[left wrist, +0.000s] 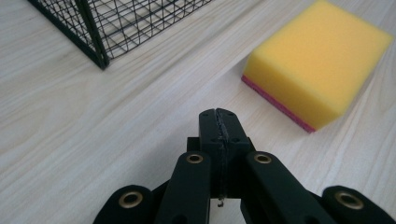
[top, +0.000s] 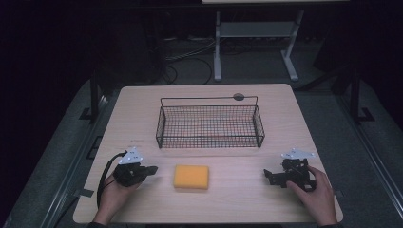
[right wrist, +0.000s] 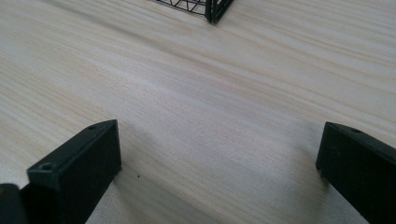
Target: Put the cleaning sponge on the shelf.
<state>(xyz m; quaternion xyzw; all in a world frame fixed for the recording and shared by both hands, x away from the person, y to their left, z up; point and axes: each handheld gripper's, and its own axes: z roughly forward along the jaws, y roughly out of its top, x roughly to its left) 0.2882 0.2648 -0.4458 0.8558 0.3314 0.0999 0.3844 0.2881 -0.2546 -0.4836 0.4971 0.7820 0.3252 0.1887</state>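
A yellow sponge (top: 191,176) with a thin pink underside lies flat on the wooden table (top: 138,118), near the front and a little left of centre. My left gripper (top: 153,169) rests on the table just left of the sponge, held in a hand, its jaws pressed together with nothing between them. In the left gripper view the sponge (left wrist: 317,63) sits ahead and to the right of the left gripper (left wrist: 219,114). My right gripper (top: 267,175) lies at the front right, its jaws spread wide over bare wood, as the right gripper view (right wrist: 219,154) shows.
A black wire basket (top: 209,123) with a raised handle stands in the middle of the table, behind the sponge. Its corner shows in the left gripper view (left wrist: 100,58) and the right gripper view (right wrist: 212,11). Beyond the table are a white stand's legs (top: 256,42) and cables on the floor.
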